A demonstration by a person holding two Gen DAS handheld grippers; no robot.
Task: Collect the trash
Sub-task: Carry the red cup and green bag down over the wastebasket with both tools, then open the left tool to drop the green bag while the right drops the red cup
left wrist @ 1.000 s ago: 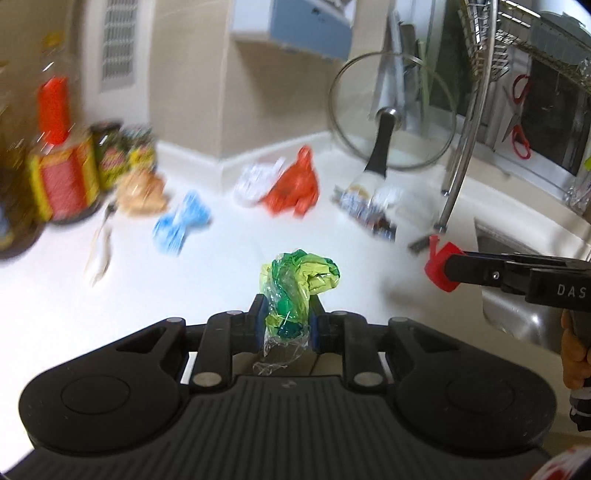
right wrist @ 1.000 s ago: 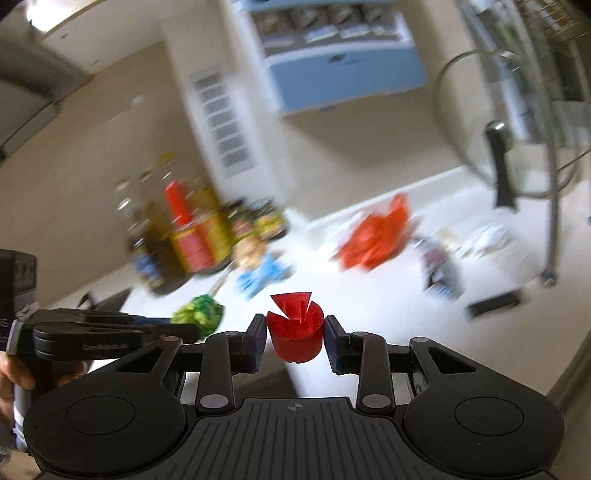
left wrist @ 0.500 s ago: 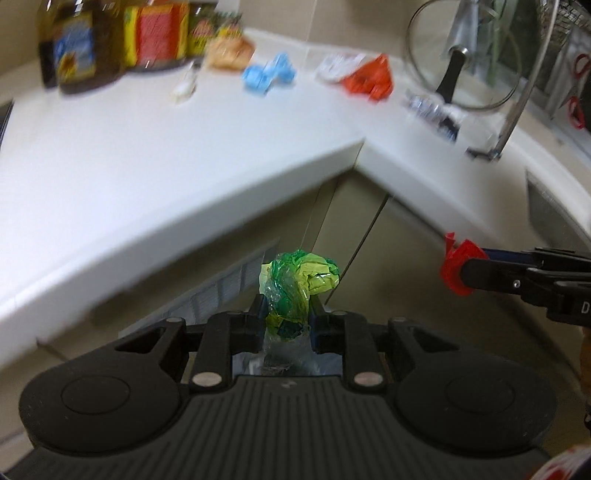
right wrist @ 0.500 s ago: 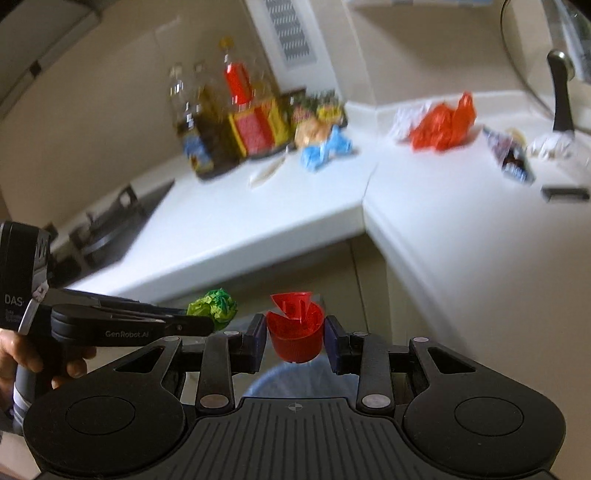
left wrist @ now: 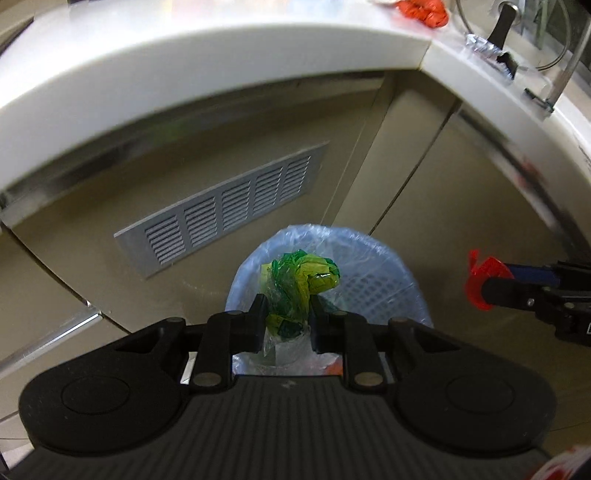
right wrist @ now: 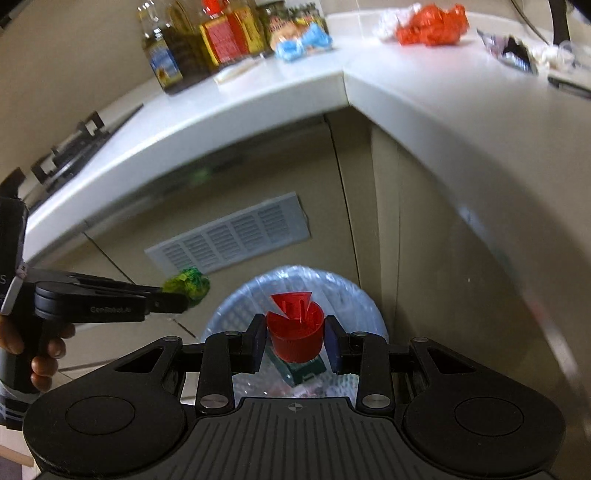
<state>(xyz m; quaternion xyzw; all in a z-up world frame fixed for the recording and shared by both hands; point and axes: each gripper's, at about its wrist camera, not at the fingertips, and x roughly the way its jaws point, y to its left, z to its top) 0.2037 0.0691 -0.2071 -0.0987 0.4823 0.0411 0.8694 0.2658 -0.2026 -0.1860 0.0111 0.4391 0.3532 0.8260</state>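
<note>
Two grippers hang over one round pale-blue plastic bin [left wrist: 388, 284] lined with a clear bag, standing on the floor at the inner corner of the beige cabinets. Inside it lie a dark green carton [right wrist: 299, 369] and some pale and reddish scraps, too blurred to name. On the left, the left gripper [left wrist: 286, 314] has its fingers clamped on a crumpled green-and-yellow plastic wrapper [left wrist: 301, 280], held above the bin's near-left rim. On the right, the right gripper [right wrist: 295, 341] has its fingers pressed on a red flip-top plastic cap [right wrist: 295, 330], its lid standing open, directly over the bin's mouth. A hand [right wrist: 35, 352] grips the left tool's handle. A grey louvred vent [right wrist: 229, 236] sits in the cabinet face behind the bin. Above, the white L-shaped table [right wrist: 258, 96] carries, from left, oil and sauce bottles [right wrist: 207, 40], a crumpled blue wrapper [right wrist: 303, 42], a crumpled orange-red plastic bag [right wrist: 430, 26] and a silver foil packet [right wrist: 506, 50]. A black stove [right wrist: 70, 144] lies at far left.
</note>
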